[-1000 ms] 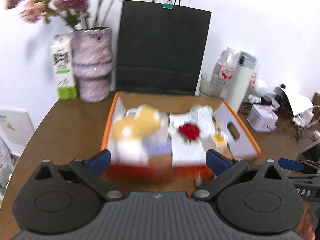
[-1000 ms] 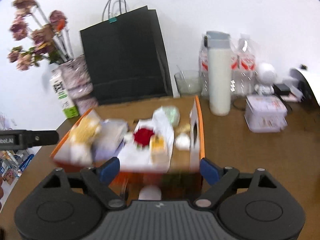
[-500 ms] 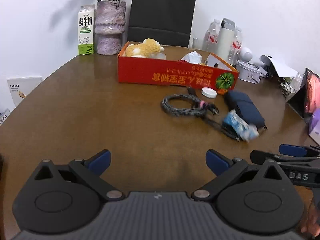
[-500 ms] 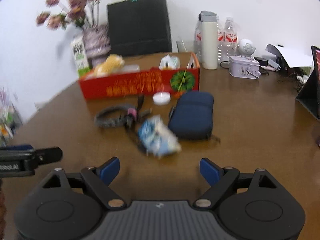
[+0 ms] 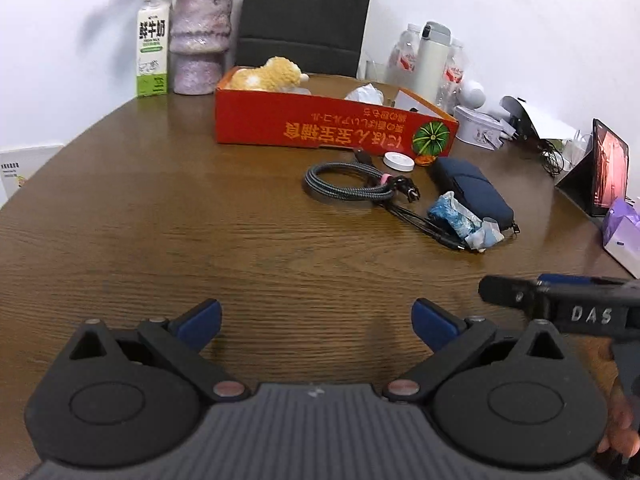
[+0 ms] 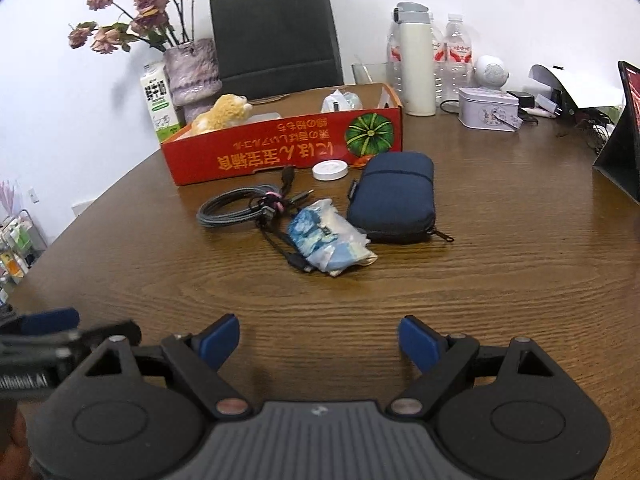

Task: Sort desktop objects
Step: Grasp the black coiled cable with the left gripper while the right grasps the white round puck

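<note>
Red box [image 6: 280, 152] ahead, both claws [image 5: 316, 320] [image 6: 319, 336] level, spread

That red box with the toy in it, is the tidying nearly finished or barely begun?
Partly done. The red box already holds a plush toy and a white wad. Nothing is in hand: the left gripper and right gripper are both open and empty. Still loose on the table: a cable, a white lid, a blue packet and a navy pouch.

"DAS" is read in pale letters on the right claw [image 5: 576, 312] body. Large characters "鲜牛奶" are printed on the milk carton [image 5: 152, 46]. Yellow upside-down characters are carried by the red box [image 6: 288, 152] front, not legibly. Other labels cannot be read.
</note>
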Tool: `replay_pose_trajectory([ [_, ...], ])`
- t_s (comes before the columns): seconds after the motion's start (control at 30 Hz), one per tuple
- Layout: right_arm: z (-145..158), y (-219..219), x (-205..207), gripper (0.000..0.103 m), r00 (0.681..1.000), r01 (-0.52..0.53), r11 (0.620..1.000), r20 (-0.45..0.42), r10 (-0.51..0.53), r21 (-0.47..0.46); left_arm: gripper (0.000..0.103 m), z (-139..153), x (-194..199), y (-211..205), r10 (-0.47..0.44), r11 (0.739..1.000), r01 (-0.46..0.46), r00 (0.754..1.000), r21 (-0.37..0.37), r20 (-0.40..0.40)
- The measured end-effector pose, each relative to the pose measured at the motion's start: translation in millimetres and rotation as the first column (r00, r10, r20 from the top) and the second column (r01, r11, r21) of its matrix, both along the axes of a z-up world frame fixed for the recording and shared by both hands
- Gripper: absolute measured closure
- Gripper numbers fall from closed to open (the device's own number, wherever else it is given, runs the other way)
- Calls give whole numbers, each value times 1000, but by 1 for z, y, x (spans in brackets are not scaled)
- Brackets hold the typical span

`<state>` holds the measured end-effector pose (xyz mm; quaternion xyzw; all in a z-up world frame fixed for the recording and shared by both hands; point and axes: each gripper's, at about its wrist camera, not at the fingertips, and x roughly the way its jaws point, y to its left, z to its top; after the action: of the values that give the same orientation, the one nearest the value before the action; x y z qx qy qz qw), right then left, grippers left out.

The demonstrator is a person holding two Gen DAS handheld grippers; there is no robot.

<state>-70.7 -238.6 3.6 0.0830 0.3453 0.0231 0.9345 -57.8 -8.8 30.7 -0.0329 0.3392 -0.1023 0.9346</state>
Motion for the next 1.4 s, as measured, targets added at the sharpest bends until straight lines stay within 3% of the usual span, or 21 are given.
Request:
replay_pose_trajectory([
  [0.17, 13, -12, 12, 18, 998, 6, 1000, 55, -6, 2, 0, 8, 16, -13, -97, 995, 97, 993, 8, 73],
  [0.27, 28, -18, 35, 21, 994, 1, 1000, 107, 2, -27, 0, 16, 36, -28, -175, 985, 173, 971, 27, 161],
  [0.33, 39, -21, 55, 22, 991, -13, 999, 136, 18, -40, 1, 19, 58, -40, -217, 976, 212, 960, 47, 175],
  [0.47, 47, -21, 107, 23, 990, -72, 997, 117, 75, -32, 22, 18, 104, -58, -291, 956, 283, 948, 80, 129],
  [0.57, 41, -16, 147, 25, 989, -119, 992, 88, 123, -43, 34, 9, 133, -57, -335, 942, 334, 941, 28, 47],
  [0.63, 33, -10, 171, 32, 990, -120, 991, 65, 124, -58, 37, 2, 142, -53, -354, 935, 354, 935, -9, 28],
  [0.7, 23, -7, 196, 36, 995, -96, 991, 27, 98, -89, 47, -3, 146, -48, -371, 926, 371, 929, -63, 19],
  [0.73, 18, -6, 206, 39, 996, -90, 990, 14, 92, -104, 58, -5, 147, -46, -382, 921, 381, 924, -82, 10],
  [0.77, 12, -3, 215, 41, 996, -86, 989, -1, 87, -118, 64, -5, 146, -45, -386, 919, 386, 922, -80, 8],
  [0.83, -1, 0, 228, 56, 997, -70, 988, -37, 66, -139, 68, -2, 142, -42, -366, 928, 368, 930, -66, 40],
  [0.87, -6, 0, 231, 56, 997, -70, 988, -46, 64, -140, 70, 1, 141, -38, -349, 932, 352, 936, -79, 52],
  [0.9, -9, 2, 230, 58, 997, -73, 985, -26, 70, -156, 78, 4, 141, -33, -336, 935, 341, 940, -101, 63],
  [0.93, -9, 5, 229, 64, 996, -84, 982, -19, 82, -171, 97, 7, 141, -27, -320, 937, 327, 945, -126, 71],
  [0.97, -9, 6, 229, 65, 995, -98, 980, -15, 97, -174, 102, 10, 143, -22, -294, 942, 302, 953, -146, 74],
  [1.1, -6, 4, 221, 65, 996, -89, 983, 17, 93, -158, 102, 19, 148, 1, -181, 960, 195, 980, -202, 86],
  [1.17, 8, 3, 210, 65, 993, -78, 984, 74, 91, -161, 102, 20, 147, 10, -146, 964, 161, 986, -211, 86],
  [1.23, 23, 1, 192, 65, 986, -71, 987, 137, 91, -142, 95, 19, 137, 13, -181, 962, 194, 980, -190, 83],
  [1.3, 35, -2, 170, 65, 980, -80, 992, 173, 97, -100, 58, 14, 128, 8, -227, 963, 234, 972, -132, 66],
  [1.33, 38, -4, 158, 65, 977, -89, 993, 186, 102, -74, 29, 12, 121, 5, -243, 963, 249, 968, -106, 62],
  [1.37, 40, -5, 145, 65, 975, -96, 994, 195, 104, -52, 18, 11, 119, 1, -251, 963, 256, 966, -89, 64],
  [1.4, 40, -6, 134, 65, 975, -95, 995, 198, 99, -33, 17, 12, 120, -6, -260, 962, 265, 963, -66, 77],
])
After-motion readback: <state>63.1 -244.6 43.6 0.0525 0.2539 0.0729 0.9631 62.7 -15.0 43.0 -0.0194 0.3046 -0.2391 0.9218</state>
